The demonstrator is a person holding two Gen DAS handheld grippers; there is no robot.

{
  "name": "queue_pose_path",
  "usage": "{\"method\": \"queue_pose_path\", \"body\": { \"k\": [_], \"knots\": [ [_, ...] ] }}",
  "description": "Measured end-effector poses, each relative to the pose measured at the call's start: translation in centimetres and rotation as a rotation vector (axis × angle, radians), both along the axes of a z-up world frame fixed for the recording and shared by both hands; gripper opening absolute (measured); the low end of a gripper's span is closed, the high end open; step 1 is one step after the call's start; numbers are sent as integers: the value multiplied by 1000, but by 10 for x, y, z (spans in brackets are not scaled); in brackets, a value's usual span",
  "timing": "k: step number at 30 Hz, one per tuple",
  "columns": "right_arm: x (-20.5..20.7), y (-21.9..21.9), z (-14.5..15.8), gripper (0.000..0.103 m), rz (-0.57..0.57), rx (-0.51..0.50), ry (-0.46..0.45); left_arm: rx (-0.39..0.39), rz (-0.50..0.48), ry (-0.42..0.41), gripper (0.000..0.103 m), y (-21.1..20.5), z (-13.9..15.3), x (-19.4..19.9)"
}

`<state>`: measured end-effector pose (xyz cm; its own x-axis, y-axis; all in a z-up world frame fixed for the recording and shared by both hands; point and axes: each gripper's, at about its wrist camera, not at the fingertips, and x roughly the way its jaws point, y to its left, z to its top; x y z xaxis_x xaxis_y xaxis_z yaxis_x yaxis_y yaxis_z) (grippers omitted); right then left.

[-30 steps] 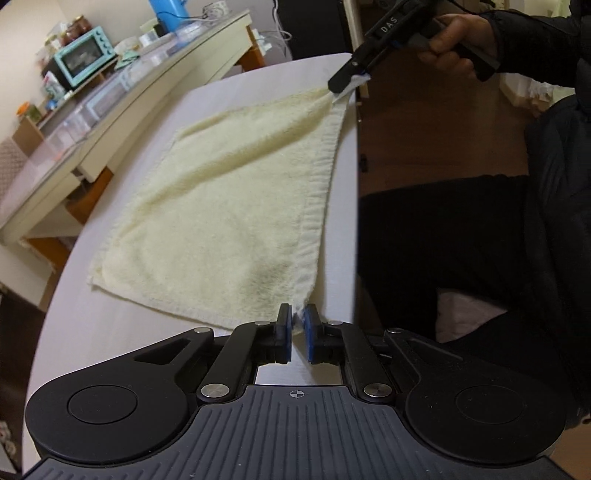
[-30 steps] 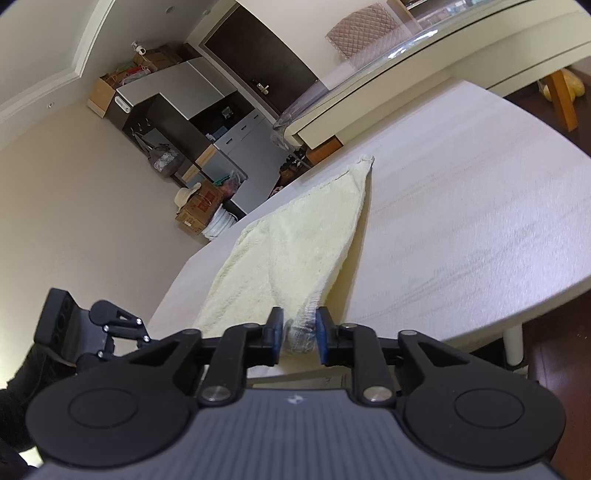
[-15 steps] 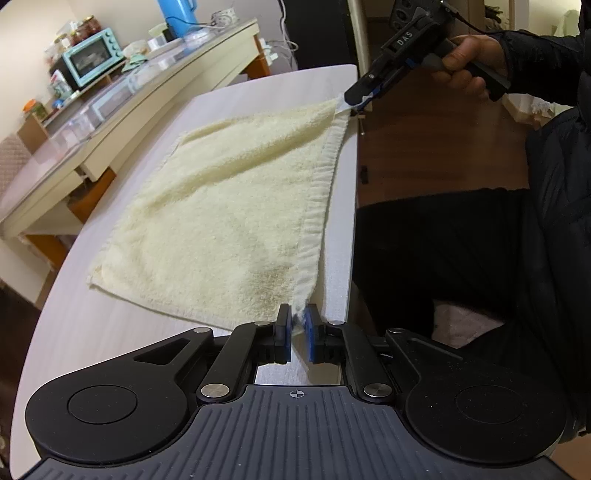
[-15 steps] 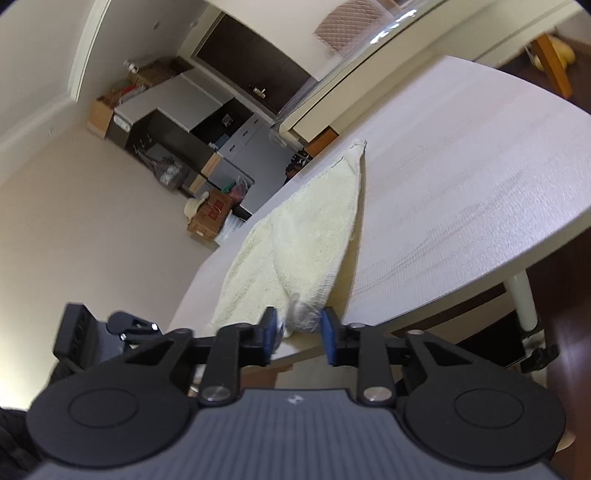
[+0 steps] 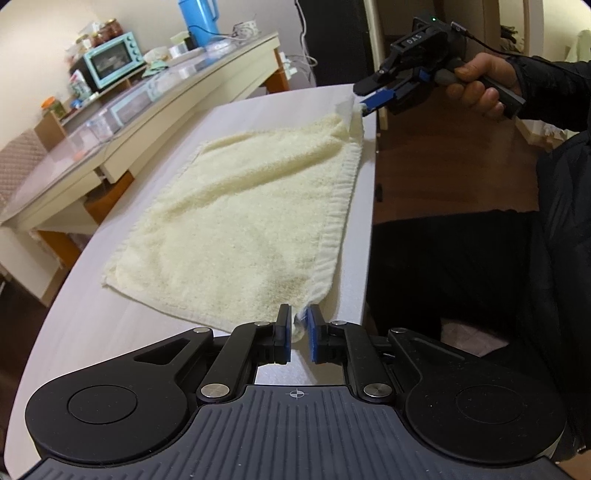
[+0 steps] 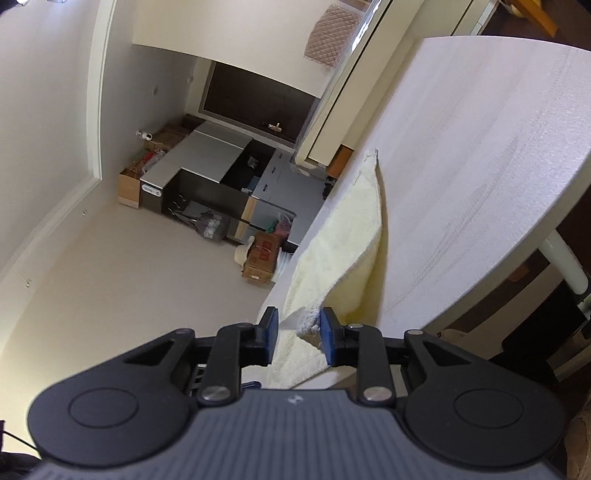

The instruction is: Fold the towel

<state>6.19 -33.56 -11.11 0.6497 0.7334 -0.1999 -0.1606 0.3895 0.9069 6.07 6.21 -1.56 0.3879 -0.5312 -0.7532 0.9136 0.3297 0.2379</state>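
A pale yellow towel (image 5: 240,221) lies spread on the white table (image 5: 92,332), one long hem along the table's near edge. My left gripper (image 5: 297,323) is shut on the towel's near corner at that edge. My right gripper (image 5: 364,99) is shut on the far corner of the same hem and has lifted it a little off the table. In the right wrist view the towel (image 6: 343,236) runs away from my right gripper (image 6: 297,325), whose pads pinch a bunched corner.
A long cream counter (image 5: 122,122) with a teal toaster oven (image 5: 110,64), a blue jug (image 5: 195,18) and jars stands beyond the table. The person's dark-clothed body (image 5: 517,240) is to the right. The table's bare part (image 6: 480,166) stretches right of the towel.
Both grippers have lifted their towel corners. The right gripper has risen and tilted, raising the far corner off the table; the hem between them now sags slightly.
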Motion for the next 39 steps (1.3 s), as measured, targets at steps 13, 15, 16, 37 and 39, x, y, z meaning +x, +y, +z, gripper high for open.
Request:
{"method": "queue_pose_path", "body": {
  "k": [13, 15, 16, 37, 39],
  "knots": [
    [-1, 3, -3, 9, -64, -64, 23, -48, 31, -49, 12, -4, -1, 10],
    [1, 4, 1, 9, -75, -73, 19, -45, 47, -60, 13, -5, -2, 13],
    [2, 5, 3, 9, -71, -73, 17, -54, 53, -58, 14, -3, -2, 14],
    [-2, 13, 34, 9, -45, -132, 6, -192, 74, 3, 29, 23, 15, 32],
    [-4, 12, 34, 9, -47, -129, 10, -165, 89, -11, 29, 20, 10, 34]
  ]
}}
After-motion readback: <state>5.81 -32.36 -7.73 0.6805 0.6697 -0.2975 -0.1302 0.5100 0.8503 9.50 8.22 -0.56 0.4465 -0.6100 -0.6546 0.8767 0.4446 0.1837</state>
